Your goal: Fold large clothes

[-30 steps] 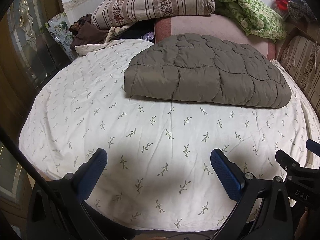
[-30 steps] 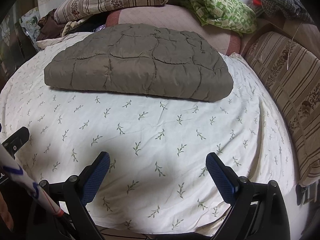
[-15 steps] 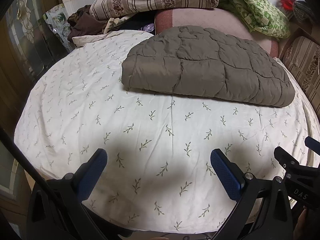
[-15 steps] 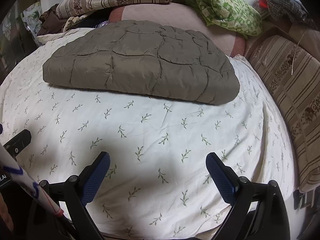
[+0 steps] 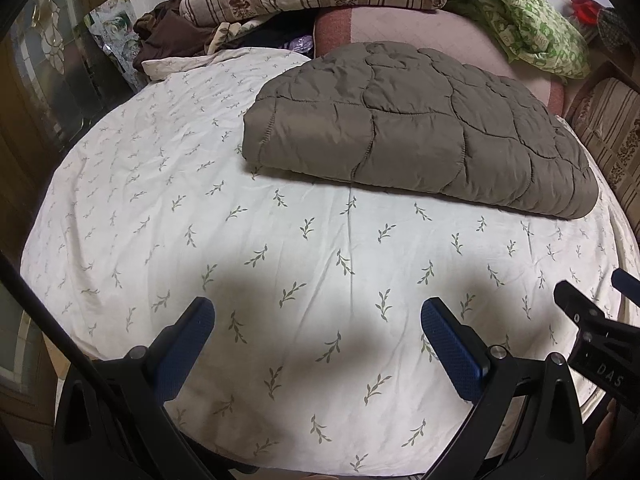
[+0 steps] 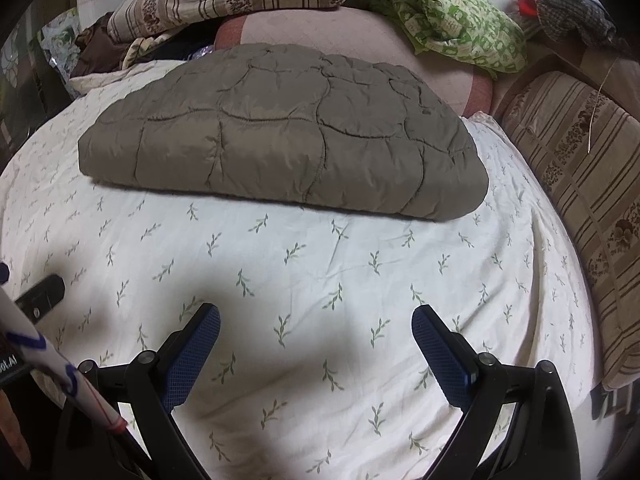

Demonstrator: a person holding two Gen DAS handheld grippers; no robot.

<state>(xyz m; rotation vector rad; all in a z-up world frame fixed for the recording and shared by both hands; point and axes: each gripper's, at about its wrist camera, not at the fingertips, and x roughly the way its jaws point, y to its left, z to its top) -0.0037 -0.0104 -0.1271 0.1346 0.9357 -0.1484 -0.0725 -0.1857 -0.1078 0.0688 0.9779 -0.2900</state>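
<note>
Ahead, folded quilted coat [image 5: 416,136] [image 6: 280,148] on bed [image 5: 160,200], well beyond both spread tools

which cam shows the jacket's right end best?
Right wrist. The folded jacket sits centred there, its rounded right end in full view against the sheet. In the left wrist view the jacket lies off to the right, that end squeezed by fisheye distortion.

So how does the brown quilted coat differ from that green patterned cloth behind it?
The quilted coat is plain grey-brown and folded into a flat slab on the sheet; the green cloth is printed and lies crumpled on the pink cushion. Both lie untouched, ahead of both grippers.
</note>
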